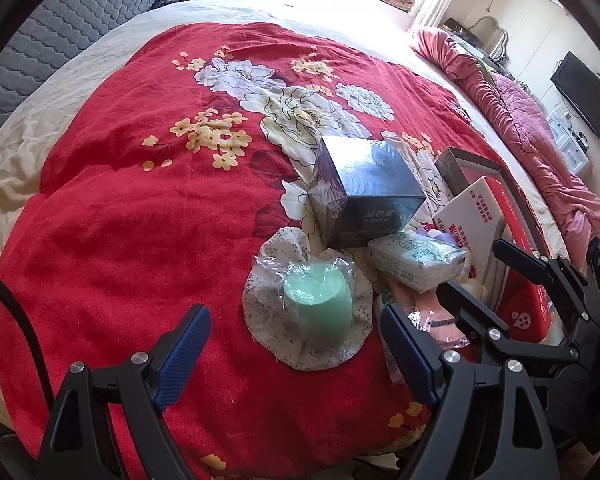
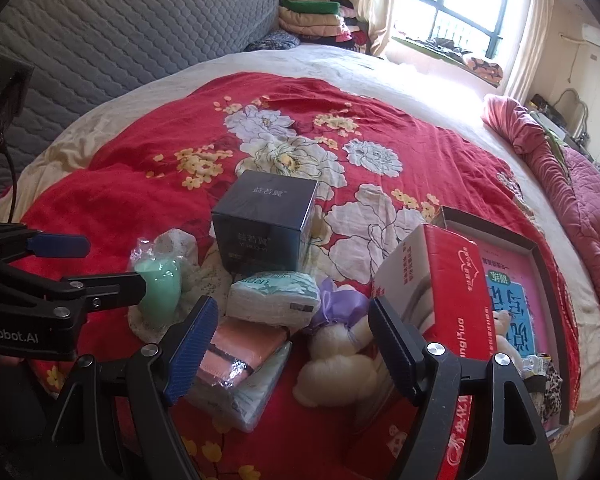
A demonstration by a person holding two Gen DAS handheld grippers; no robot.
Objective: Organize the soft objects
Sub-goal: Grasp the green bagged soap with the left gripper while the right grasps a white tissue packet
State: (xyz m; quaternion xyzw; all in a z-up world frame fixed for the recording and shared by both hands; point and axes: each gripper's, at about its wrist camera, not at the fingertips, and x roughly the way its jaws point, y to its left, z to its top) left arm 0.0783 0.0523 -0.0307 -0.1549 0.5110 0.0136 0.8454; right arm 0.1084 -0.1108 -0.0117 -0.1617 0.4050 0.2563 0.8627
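Observation:
My left gripper [image 1: 296,348] hangs open just in front of a mint-green cup [image 1: 318,304] in clear plastic, which stands on a round floral cloth [image 1: 300,344]; nothing is between its fingers. My right gripper [image 2: 294,344] is open above a pink towel in plastic wrap [image 2: 240,348] and a cream plush toy [image 2: 340,356] with a purple bow. A tissue pack [image 2: 272,296] lies just beyond them. The left gripper [image 2: 116,266] shows at the left beside the green cup [image 2: 160,284]. The right gripper [image 1: 471,267] shows at the right near the tissue pack [image 1: 416,260].
All lies on a red floral quilt [image 1: 140,200] on a bed. A dark square box [image 2: 264,228] stands behind the pile. A red-and-white carton [image 2: 440,280] and an open tray box with a pink book [image 2: 512,280] sit to the right. A pink quilt [image 2: 580,200] is bunched along the bed's right edge.

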